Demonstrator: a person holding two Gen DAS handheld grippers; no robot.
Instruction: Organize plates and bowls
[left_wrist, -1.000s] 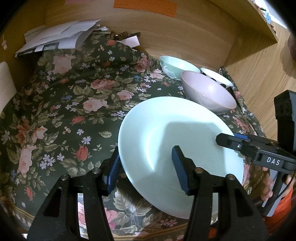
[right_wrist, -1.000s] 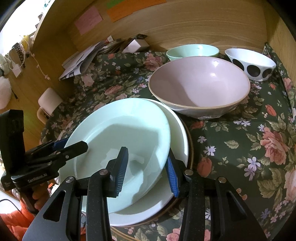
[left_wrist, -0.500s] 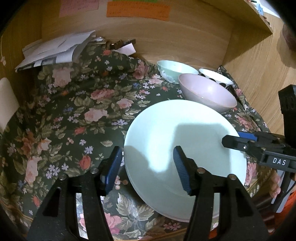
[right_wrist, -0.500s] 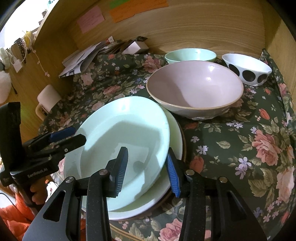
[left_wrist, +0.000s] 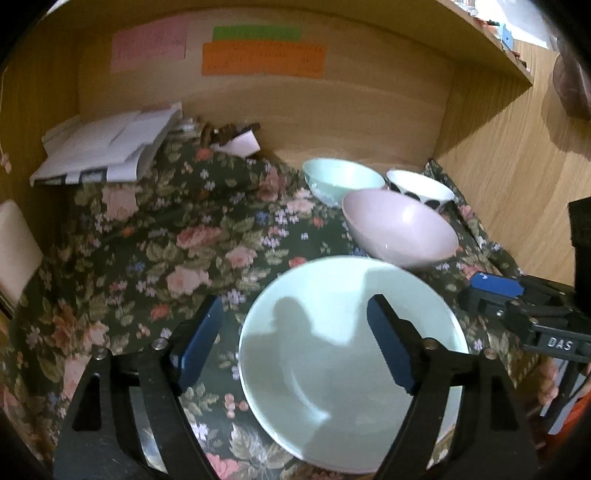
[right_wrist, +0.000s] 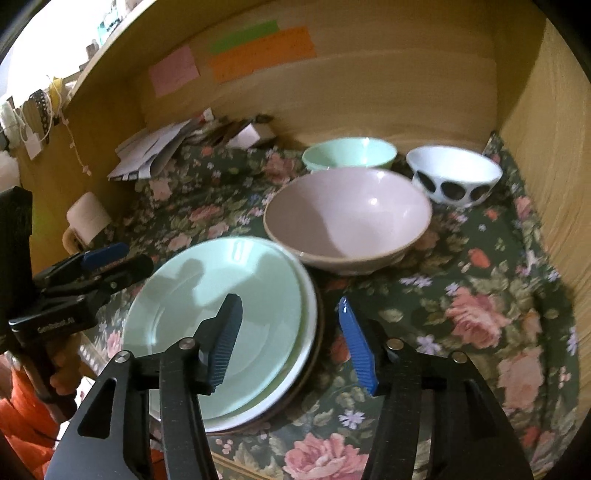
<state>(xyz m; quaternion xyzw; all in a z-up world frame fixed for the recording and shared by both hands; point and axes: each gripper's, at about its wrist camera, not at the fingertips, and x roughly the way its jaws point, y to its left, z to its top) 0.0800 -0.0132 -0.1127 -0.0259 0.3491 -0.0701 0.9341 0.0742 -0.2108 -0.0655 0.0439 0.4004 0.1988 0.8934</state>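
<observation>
Lying flat, face up: green plate (right_wrist: 221, 295) on stack; both hand-held grippers open, empty.

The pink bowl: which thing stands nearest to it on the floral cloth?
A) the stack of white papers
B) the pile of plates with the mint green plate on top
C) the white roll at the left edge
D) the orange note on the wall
B: in the right wrist view the pink bowl sits right beside the pile topped by the mint green plate, their rims almost meeting.
</observation>
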